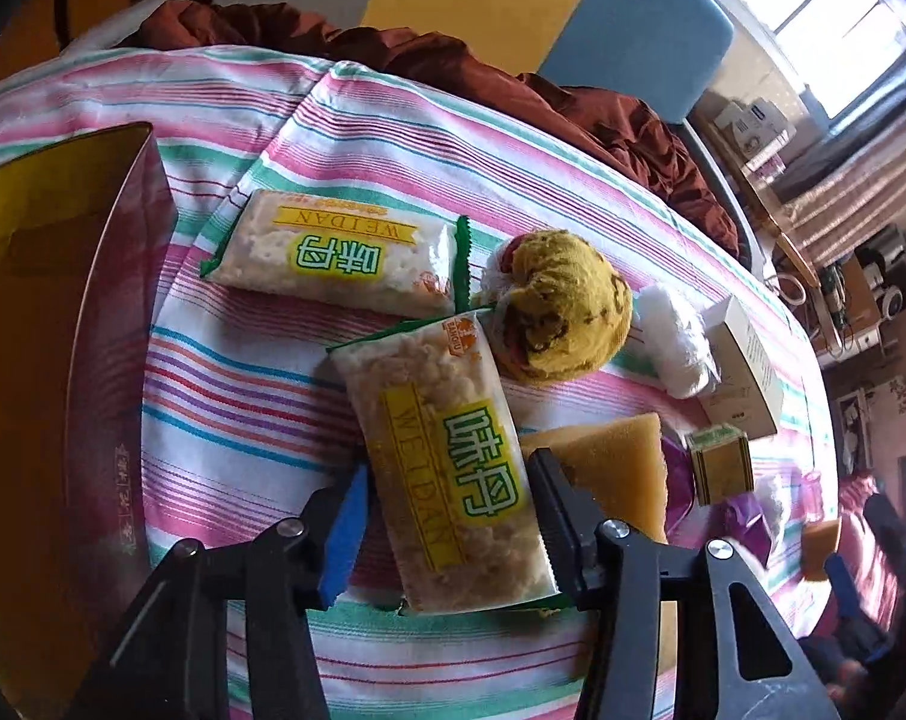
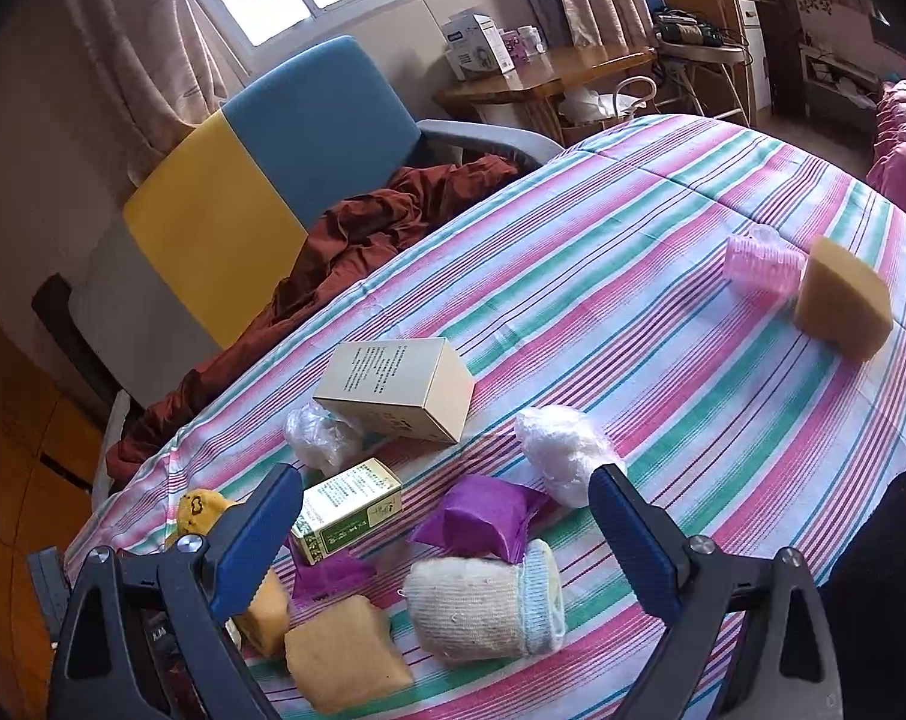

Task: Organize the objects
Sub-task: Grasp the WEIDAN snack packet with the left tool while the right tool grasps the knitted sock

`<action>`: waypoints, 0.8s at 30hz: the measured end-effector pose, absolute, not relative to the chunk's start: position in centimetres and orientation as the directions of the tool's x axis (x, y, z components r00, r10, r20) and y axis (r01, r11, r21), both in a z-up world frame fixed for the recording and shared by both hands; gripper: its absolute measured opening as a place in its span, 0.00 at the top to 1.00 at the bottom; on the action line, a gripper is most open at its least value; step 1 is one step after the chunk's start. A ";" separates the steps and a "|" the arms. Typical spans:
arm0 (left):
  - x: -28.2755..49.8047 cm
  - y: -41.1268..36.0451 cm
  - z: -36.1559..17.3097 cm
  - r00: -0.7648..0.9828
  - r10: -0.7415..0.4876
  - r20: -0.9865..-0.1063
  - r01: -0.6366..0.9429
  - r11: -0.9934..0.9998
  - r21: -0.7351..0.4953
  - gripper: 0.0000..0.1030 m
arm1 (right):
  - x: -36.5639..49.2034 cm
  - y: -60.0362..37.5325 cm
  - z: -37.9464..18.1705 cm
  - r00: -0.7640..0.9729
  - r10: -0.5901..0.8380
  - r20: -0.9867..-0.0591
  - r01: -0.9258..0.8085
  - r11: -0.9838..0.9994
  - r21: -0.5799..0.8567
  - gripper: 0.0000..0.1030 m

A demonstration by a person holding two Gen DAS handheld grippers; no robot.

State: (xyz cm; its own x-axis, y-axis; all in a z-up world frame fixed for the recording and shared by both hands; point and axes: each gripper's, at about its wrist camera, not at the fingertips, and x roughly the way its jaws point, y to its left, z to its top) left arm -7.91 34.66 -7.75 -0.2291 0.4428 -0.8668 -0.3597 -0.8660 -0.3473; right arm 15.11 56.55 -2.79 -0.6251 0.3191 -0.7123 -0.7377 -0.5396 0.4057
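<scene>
Left wrist view: the left gripper is straddling a snack packet that is lying lengthwise between its fingers on the striped bedspread. The black finger is sitting against the packet's right edge; the blue-padded finger is standing just beside its left edge, and whether that pad is pressing cannot be told — so a firm grasp is not settled. The packet is clear plastic with green crimped ends, showing pale puffed pieces, a yellow band and green-outlined lettering. A second, matching packet is lying crosswise farther up the bedspread, just beside a rolled yellow sock. A gold-lined red box is standing open toward the bedspread's left edge.

Right wrist view: the right gripper is hovering with its fingers released and spread wide, holding nothing. Between and beyond them are lying a purple wrapped parcel, a small green carton and a rolled cream sock; a tan sponge block is lying nearer the left finger.
</scene>
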 end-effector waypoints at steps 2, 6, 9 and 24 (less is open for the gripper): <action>-6.9 34.4 -7.8 -0.201 0.459 -0.865 -0.428 -0.836 -0.344 0.50 | 15.2 56.6 -2.8 -0.621 0.322 -0.715 -0.742 -0.537 0.403 0.05; -4.7 35.1 -7.8 -0.143 0.452 -0.881 -0.555 -0.773 -0.306 0.50 | 15.2 56.7 -3.0 -0.605 0.329 -0.725 -0.754 -0.530 0.388 0.05; -3.6 35.1 -7.8 -0.175 0.417 -0.892 -0.597 -0.766 -0.241 0.50 | 15.1 56.7 -3.1 -0.595 0.332 -0.732 -0.760 -0.528 0.378 0.05; -3.1 36.6 -8.1 -0.262 0.359 -0.896 -0.627 -0.769 -0.126 0.47 | 16.5 58.2 -4.0 -0.594 0.310 -0.742 -0.783 -0.436 0.444 0.05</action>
